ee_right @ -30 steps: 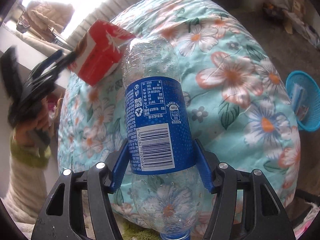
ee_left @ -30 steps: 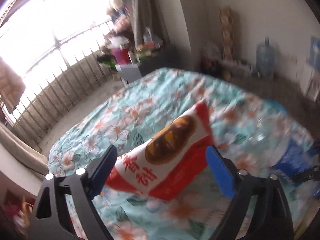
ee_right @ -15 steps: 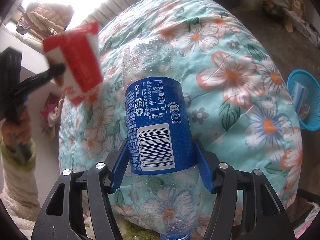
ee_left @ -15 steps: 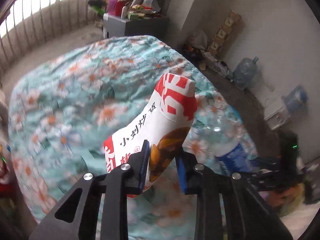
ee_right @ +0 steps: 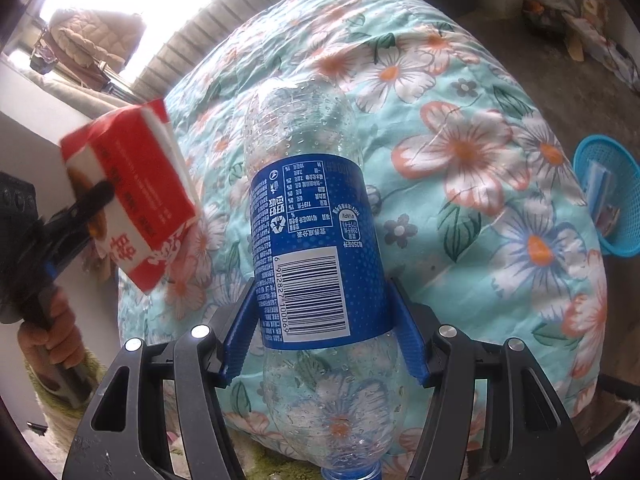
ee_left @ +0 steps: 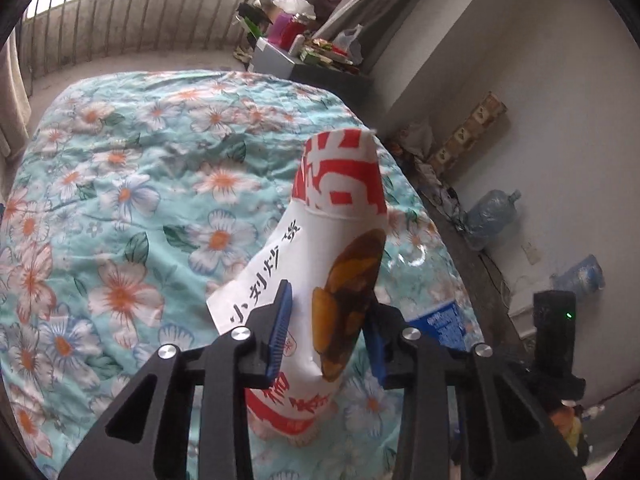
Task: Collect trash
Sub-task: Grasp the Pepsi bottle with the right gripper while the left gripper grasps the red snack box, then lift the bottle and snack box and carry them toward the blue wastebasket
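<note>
The carton (ee_left: 320, 280) is pinched in the left gripper (ee_left: 326, 328), its jaws just reopened slightly; the bottle (ee_right: 316, 248) is clamped in the right gripper (ee_right: 324, 332), above the bed (ee_left: 120, 200). Both should be kept squeezed until the basket (ee_right: 612, 200) is reached.

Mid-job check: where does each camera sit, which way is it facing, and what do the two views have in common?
Left wrist: sits on the left gripper, looking forward and down over the floral bedspread toward the wall; its fingers pinch a red-and-white snack bag.
Right wrist: sits on the right gripper, looking steeply down at the bedspread with a blue basket at the right edge; its fingers clamp a clear bottle; the person's hand shows.
Shared: both see the bag, bottle, bedspread and each other's gripper.
</note>
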